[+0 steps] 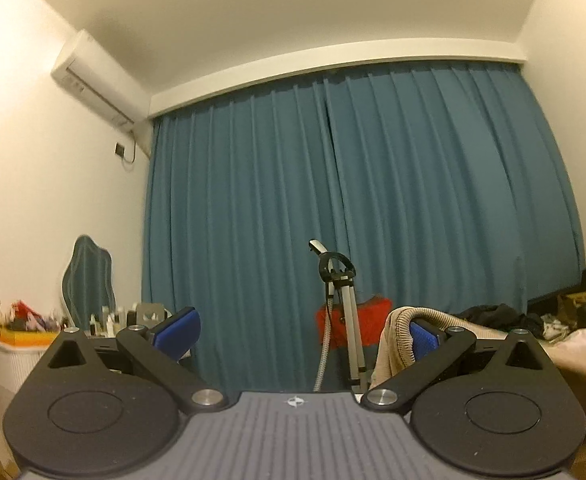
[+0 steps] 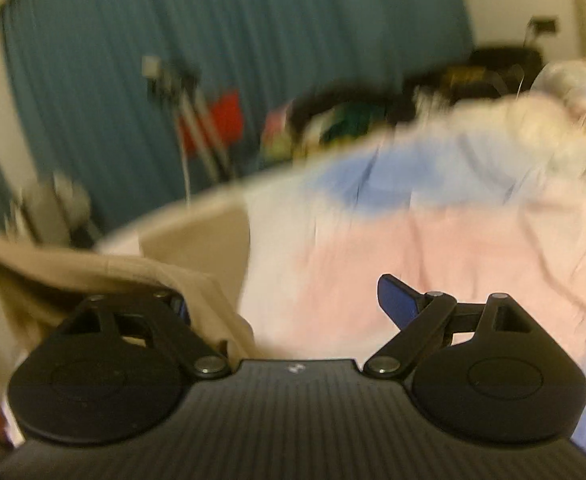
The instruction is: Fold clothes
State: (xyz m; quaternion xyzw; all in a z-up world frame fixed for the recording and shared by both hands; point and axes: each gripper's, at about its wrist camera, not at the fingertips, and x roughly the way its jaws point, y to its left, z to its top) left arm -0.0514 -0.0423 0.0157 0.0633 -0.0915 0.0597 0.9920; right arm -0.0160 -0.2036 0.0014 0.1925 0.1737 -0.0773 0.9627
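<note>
The beige garment [image 2: 105, 268] is taken as the landmark here, and the step in hand is judged to be a regrasp between folds, with nothing yet pinched. In the left wrist view, a white box [image 1: 17, 356] with small clutter on top is seen far to the left of the garment, a teal curtain [image 1: 333, 200] is hung behind it, and a tripod [image 1: 347, 320] is stood just left of it. The left gripper [image 1: 299, 334] is held with its jaws wide apart; a ribbed edge of the garment is draped over its right finger, but no cloth is pressed between the pads. In the blurred right wrist view, the garment is seen lying on the left edge of the bed [image 2: 433, 248], part of it bunched against the left finger of the right gripper [image 2: 289, 304]. That gripper's jaws are likewise spread wide, with only pink and blue bedding seen in the gap to the right of the garment. For the next move, a hem or corner must probably be found and each gripper closed on it before the cloth can be lifted, spread and folded.
</note>
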